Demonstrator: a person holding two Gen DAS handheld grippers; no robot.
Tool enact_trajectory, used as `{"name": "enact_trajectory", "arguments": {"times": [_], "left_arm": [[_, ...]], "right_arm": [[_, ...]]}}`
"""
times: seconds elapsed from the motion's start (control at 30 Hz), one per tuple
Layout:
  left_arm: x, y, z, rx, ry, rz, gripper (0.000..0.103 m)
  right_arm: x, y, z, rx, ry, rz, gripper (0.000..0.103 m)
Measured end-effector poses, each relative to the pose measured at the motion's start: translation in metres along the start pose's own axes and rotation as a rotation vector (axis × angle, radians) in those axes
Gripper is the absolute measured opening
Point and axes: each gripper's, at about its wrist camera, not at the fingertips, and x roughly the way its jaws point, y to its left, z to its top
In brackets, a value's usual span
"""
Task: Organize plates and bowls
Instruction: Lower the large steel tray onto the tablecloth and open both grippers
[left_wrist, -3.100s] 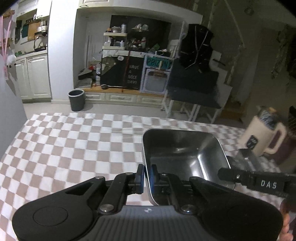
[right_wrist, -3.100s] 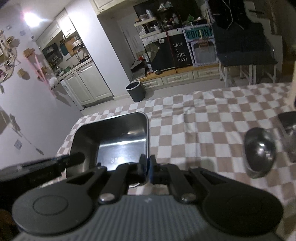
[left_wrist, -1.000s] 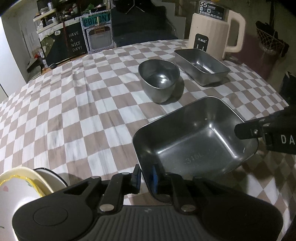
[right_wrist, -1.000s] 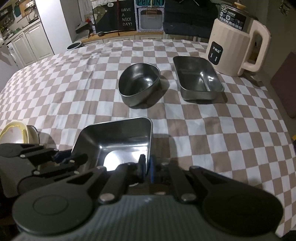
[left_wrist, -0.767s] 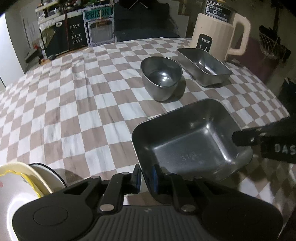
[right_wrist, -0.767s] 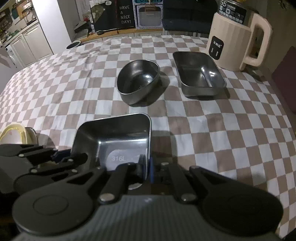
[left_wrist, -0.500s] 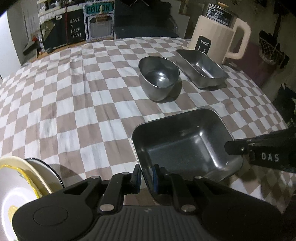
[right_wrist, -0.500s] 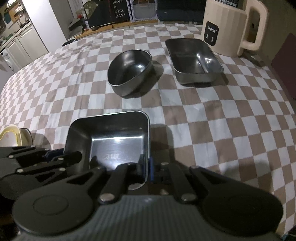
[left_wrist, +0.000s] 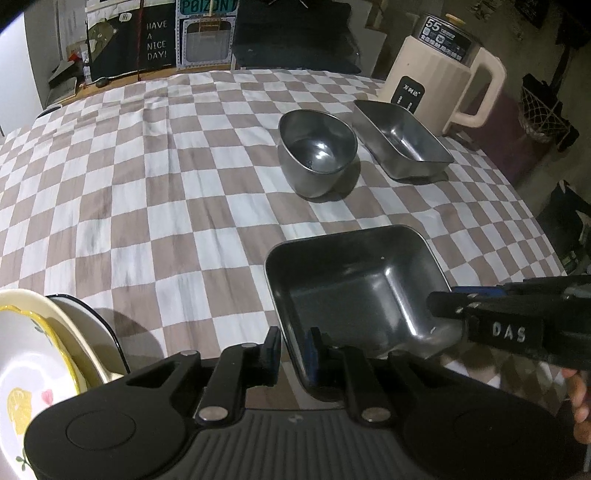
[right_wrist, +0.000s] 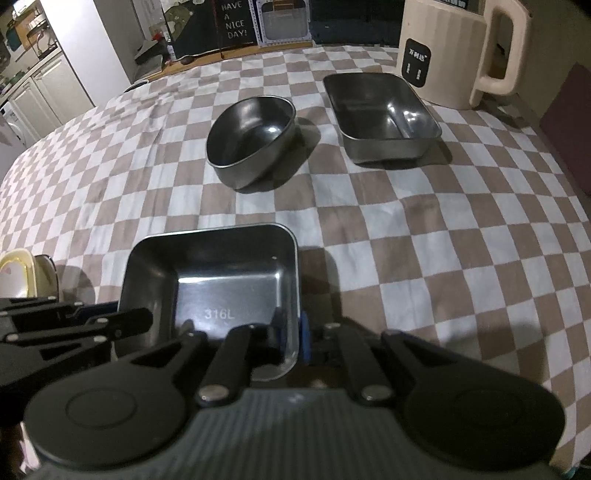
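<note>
A square steel tray (left_wrist: 354, 291) stamped 316L (right_wrist: 218, 280) rests on the checked cloth near the front edge. My left gripper (left_wrist: 292, 347) straddles its near-left rim. The jaws are opening, and a gap shows between the pads and the rim. My right gripper (right_wrist: 290, 332) straddles the near-right rim, its jaws also opening and off the metal. Each gripper shows in the other's view: the right gripper (left_wrist: 443, 301) and the left gripper (right_wrist: 142, 315). Farther back stand a round steel bowl (left_wrist: 317, 155) and an oblong steel tray (left_wrist: 402, 136).
A cream jug kettle (right_wrist: 454, 51) stands at the back right, behind the oblong tray (right_wrist: 384, 114) and right of the round bowl (right_wrist: 251, 136). Stacked ceramic plates (left_wrist: 37, 362) lie at the near left, close to the left gripper. The table's right edge drops off past the kettle.
The square tray came down onto the cloth between both grippers. The jaws of both, pinched on its rim before, have now parted from it.
</note>
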Motion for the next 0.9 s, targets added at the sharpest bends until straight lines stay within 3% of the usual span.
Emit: {"name": "enact_trajectory", "arguments": {"times": [0.03,0.17,0.23,0.4,0.57,0.63,0.7,0.83,0.9], "left_arm": [[-0.001,0.000,0.000,-0.002,0.001,-0.006,0.024],[-0.004,-0.002,-0.001,-0.001,0.001,-0.017,0.026],[-0.005,-0.001,0.000,-0.007,0.001,-0.015,0.028],[-0.008,0.004,0.000,-0.042,0.018,-0.011,0.034],[-0.018,0.005,0.003,-0.054,-0.008,-0.019,0.052],[-0.024,0.004,0.005,-0.052,-0.023,-0.028,0.066],[-0.029,0.003,0.006,-0.058,-0.031,-0.039,0.080],[-0.037,0.002,0.006,-0.076,-0.042,-0.057,0.092],[-0.042,0.001,0.006,-0.079,-0.057,-0.062,0.097]], "right_arm": [[0.000,0.000,-0.001,-0.008,-0.001,-0.002,0.031],[-0.002,-0.002,-0.002,-0.013,-0.007,-0.002,0.039],[-0.004,-0.005,-0.002,-0.003,-0.014,-0.001,0.053],[-0.011,-0.012,-0.004,0.025,-0.024,0.023,0.065],[-0.022,-0.019,-0.006,0.043,-0.047,0.024,0.076],[-0.028,-0.025,-0.008,0.071,-0.067,0.032,0.084],[-0.033,-0.030,-0.010,0.089,-0.080,0.038,0.085],[-0.045,-0.041,-0.012,0.126,-0.129,0.039,0.096],[-0.050,-0.045,-0.013,0.138,-0.148,0.037,0.097]]}}
